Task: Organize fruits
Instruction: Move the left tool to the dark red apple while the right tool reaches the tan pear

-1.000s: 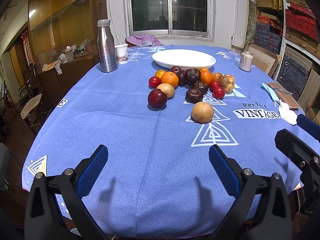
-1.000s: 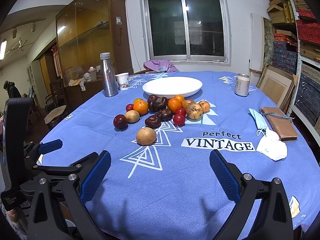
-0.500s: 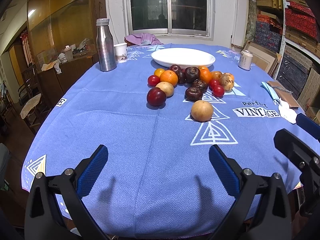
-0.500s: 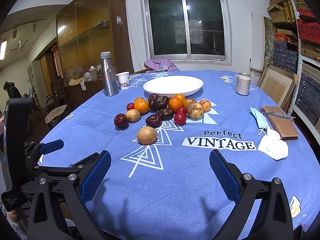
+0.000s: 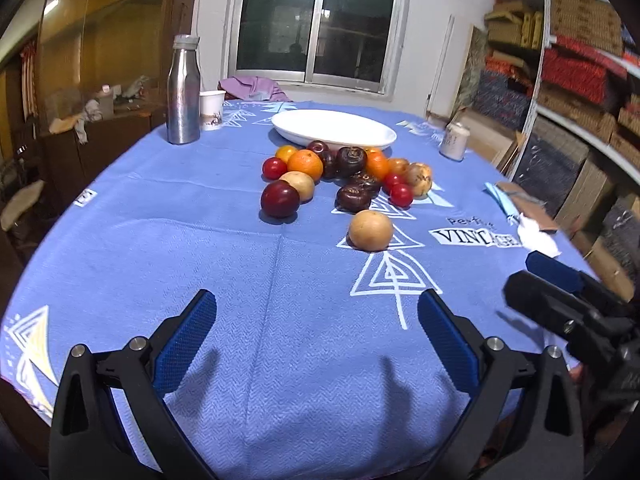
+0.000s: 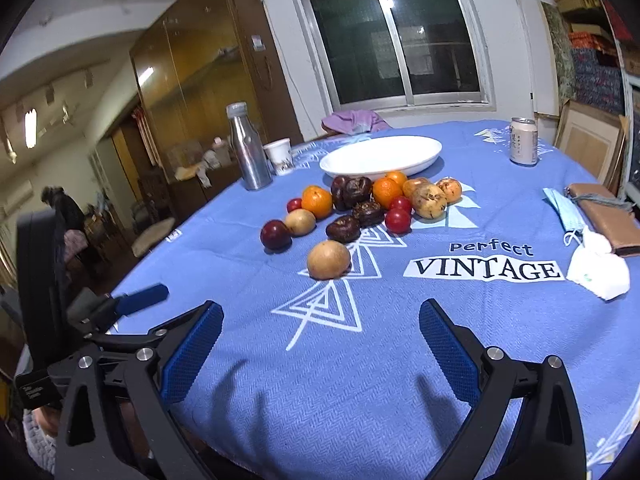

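Several fruits lie in a cluster on the blue tablecloth [image 5: 200, 240], in front of an empty white plate [image 5: 334, 130] [image 6: 382, 156]. A tan round fruit [image 5: 370, 230] [image 6: 328, 259] sits nearest, apart from the pile. Behind it are a dark red plum [image 5: 280, 199] [image 6: 275, 234], oranges [image 5: 305, 165] [image 6: 317, 201], dark brown fruits [image 5: 353, 198] [image 6: 343, 228] and small red ones [image 5: 401, 195] [image 6: 398, 220]. My left gripper [image 5: 316, 334] hovers open over bare cloth near the front edge. My right gripper [image 6: 320, 338] is open too, short of the tan fruit. Neither holds anything.
A steel bottle [image 5: 183, 90] [image 6: 248, 146] and paper cup [image 5: 211, 110] stand back left. A drink can [image 6: 523, 141] stands back right. A face mask [image 6: 568, 212], wallet [image 6: 604, 212] and white tissue [image 6: 598, 270] lie at the right. Shelves of boxes [image 5: 580, 60] line the right wall.
Both grippers have moved a little forward toward the fruit, and the right view has tilted. The fruit has not moved and both grippers stay open.
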A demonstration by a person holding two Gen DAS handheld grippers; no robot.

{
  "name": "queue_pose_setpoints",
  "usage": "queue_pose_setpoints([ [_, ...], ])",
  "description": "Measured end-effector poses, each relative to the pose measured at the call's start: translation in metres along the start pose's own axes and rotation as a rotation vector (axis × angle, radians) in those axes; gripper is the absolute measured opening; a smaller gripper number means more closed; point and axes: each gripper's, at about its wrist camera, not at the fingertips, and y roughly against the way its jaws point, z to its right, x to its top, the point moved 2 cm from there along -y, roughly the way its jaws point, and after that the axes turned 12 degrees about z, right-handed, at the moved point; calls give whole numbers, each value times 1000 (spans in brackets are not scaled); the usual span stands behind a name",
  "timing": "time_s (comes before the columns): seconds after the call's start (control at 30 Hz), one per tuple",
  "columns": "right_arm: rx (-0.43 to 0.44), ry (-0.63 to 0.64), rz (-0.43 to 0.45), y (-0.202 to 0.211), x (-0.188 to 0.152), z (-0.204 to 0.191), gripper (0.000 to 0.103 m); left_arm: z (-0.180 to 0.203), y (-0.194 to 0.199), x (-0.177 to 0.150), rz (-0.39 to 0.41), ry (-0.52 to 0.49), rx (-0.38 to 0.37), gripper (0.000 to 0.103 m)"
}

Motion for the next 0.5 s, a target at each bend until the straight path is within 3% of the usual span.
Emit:
queue_pose_setpoints([
  [0.23,-101,89,-76,-12,10,36,100,-26,-35,6,-77,-1,37,99],
  [0.33,-114,84,-139,-24,15,54,100,-29,-57,17,-126,-58,35,99],
  [0.5,-117,62,-161,-28,21,84,100,-22,-80,31,-146,-167,-3,99],
])
